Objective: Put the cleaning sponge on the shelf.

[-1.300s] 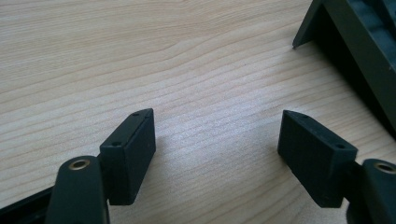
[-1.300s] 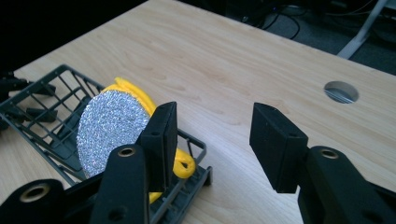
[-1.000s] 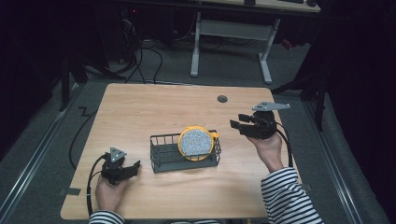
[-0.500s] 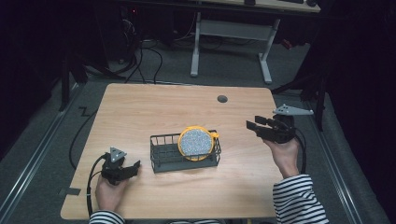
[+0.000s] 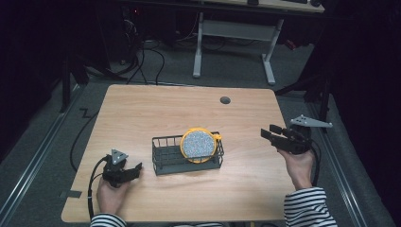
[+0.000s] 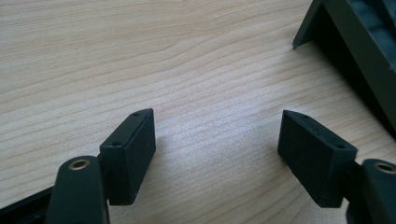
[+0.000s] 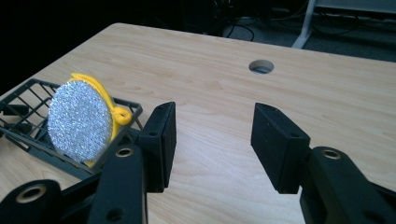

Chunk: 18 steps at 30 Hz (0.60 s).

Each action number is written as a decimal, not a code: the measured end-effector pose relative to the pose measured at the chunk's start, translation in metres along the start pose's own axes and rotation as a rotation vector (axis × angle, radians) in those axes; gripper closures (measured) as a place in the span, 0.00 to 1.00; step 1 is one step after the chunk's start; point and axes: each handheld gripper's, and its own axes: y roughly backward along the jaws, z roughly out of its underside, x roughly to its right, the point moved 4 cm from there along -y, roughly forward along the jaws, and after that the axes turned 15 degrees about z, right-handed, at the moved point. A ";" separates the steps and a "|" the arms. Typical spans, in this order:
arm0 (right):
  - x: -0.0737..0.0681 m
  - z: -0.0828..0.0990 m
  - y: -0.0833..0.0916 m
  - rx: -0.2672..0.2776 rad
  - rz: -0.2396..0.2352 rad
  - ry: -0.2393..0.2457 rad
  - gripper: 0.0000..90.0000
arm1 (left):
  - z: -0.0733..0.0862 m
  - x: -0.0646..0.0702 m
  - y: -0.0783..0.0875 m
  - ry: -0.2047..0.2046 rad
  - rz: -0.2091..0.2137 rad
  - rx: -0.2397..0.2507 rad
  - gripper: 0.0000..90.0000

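The right gripper (image 5: 269,135) is held with jaws wide and nothing between them, well apart from the yellow-rimmed round sieve (image 5: 198,145) — which is stood on edge at the right end of the black wire rack (image 5: 165,158), mid-counter (image 5: 142,113). The left gripper (image 5: 135,171) is rested near the rack's left end, jaws spread over bare wood.

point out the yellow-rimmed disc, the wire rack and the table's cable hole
yellow-rimmed disc (image 5: 197,144), high view, middle of its speckled face
wire rack (image 5: 165,154), high view, bare left part
cable hole (image 7: 261,66), right gripper view, its dark opening
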 end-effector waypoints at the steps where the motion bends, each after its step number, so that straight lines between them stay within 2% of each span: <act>1: 0.001 0.003 0.001 -0.005 0.002 -0.004 0.56 | 0.000 0.000 0.000 0.000 0.000 0.000 0.31; 5: 0.005 0.011 0.004 -0.014 0.012 -0.006 0.56 | 0.000 0.000 0.000 0.000 0.000 0.000 0.31; 18: 0.015 0.045 0.010 -0.013 0.035 -0.065 0.56 | 0.000 0.000 0.000 0.001 0.000 0.000 0.31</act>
